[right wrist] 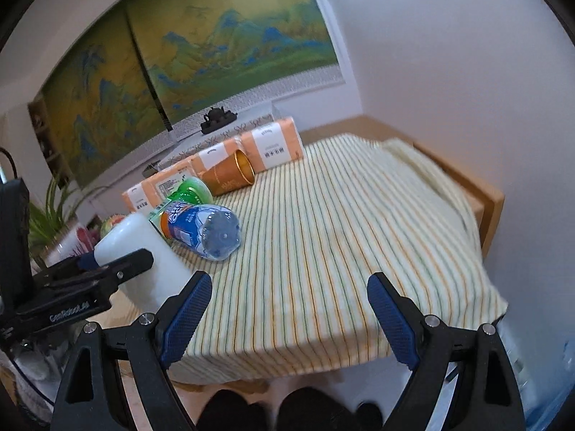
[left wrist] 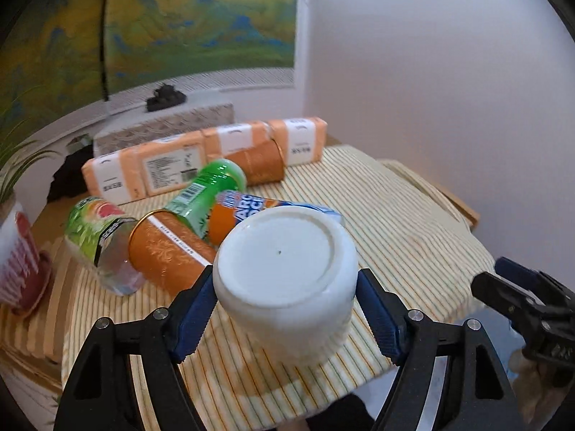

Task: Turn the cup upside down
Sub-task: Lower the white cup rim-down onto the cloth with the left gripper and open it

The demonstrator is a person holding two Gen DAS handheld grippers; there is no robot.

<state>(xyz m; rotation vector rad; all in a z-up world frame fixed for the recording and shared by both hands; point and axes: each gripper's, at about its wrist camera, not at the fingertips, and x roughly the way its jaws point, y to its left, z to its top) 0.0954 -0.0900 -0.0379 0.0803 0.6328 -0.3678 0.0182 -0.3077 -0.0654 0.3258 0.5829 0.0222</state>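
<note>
a: where's the cup [left wrist: 285, 280]?
b: base up, tilted, at the near edge of the striped cloth [left wrist: 413, 230], clamped between the left gripper [left wrist: 285, 310] pads.
a: and the right gripper [right wrist: 289, 310]?
b: jaws spread wide over the cloth, holding nothing. bottles [right wrist: 205, 231] lie behind the cup.
</note>
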